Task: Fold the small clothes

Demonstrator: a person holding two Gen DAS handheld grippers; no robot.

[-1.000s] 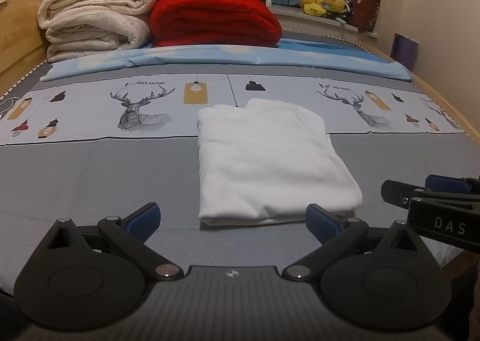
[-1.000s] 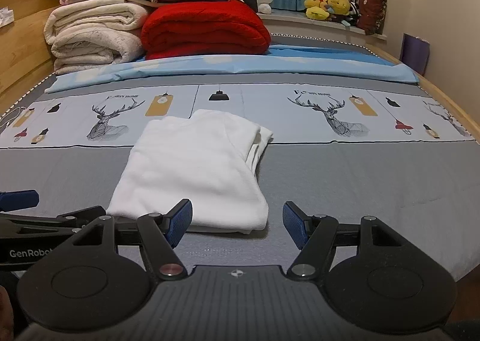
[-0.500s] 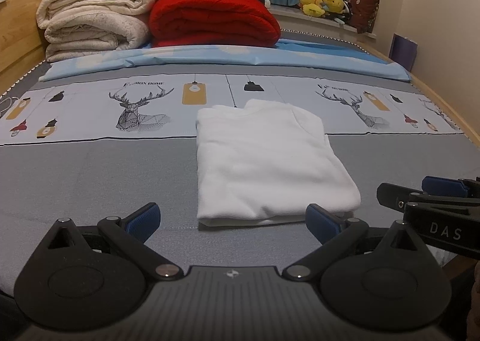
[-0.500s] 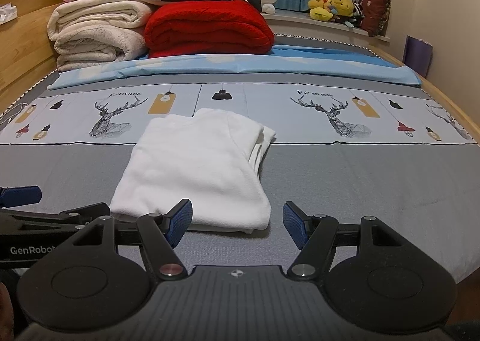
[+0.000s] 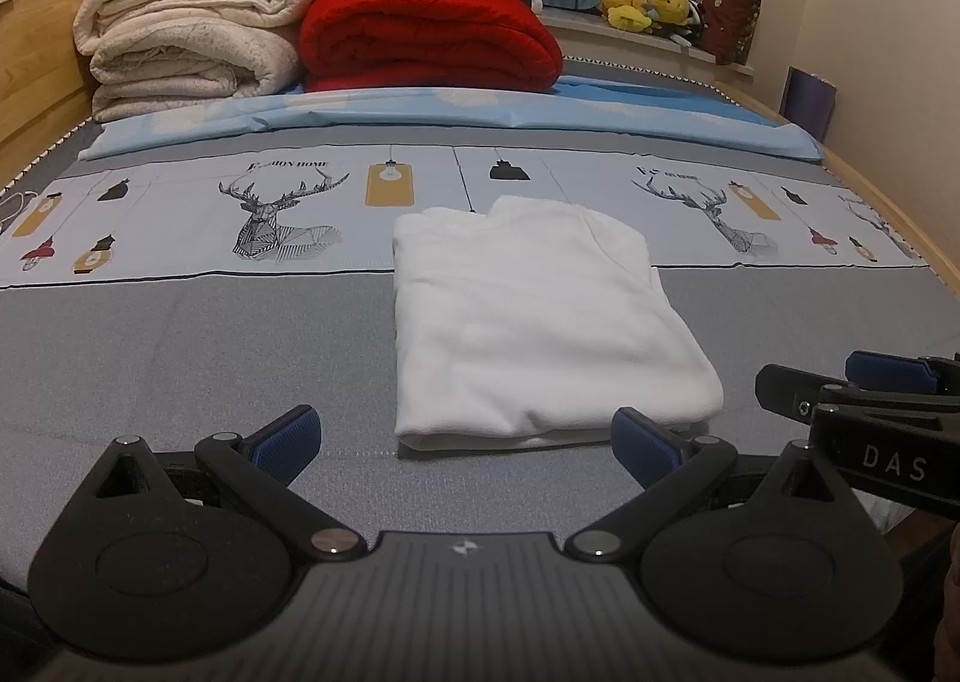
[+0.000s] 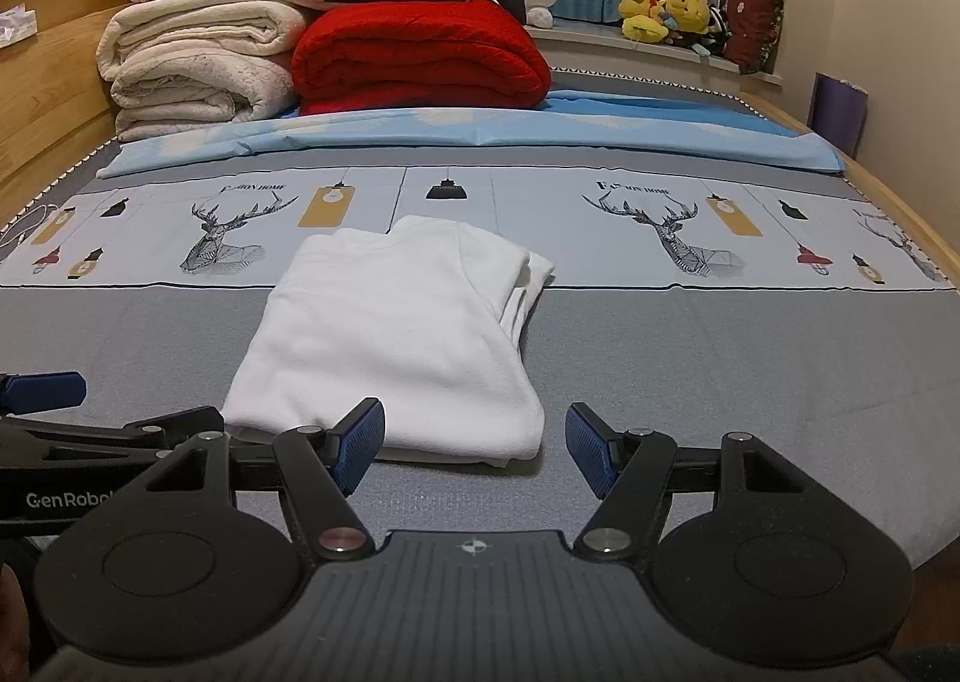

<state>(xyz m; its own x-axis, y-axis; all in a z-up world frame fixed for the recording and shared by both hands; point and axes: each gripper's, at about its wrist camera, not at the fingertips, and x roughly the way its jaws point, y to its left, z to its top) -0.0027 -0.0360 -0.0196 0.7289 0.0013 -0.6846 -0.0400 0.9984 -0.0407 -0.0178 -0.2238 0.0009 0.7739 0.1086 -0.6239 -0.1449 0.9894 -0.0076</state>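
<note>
Garment [image 5: 540, 322] folded, seemingly untouched.

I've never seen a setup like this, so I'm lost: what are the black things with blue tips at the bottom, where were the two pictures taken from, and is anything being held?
They are hand-held grippers, one in each of a person's hands, each carrying a camera that looks out along its two fingers. One picture is from the left gripper, the other from the right gripper. Both stand open and hold nothing. Just ahead, on the grey bedspread, lies a folded white garment. Farther back sit a red blanket and cream blankets.
</note>
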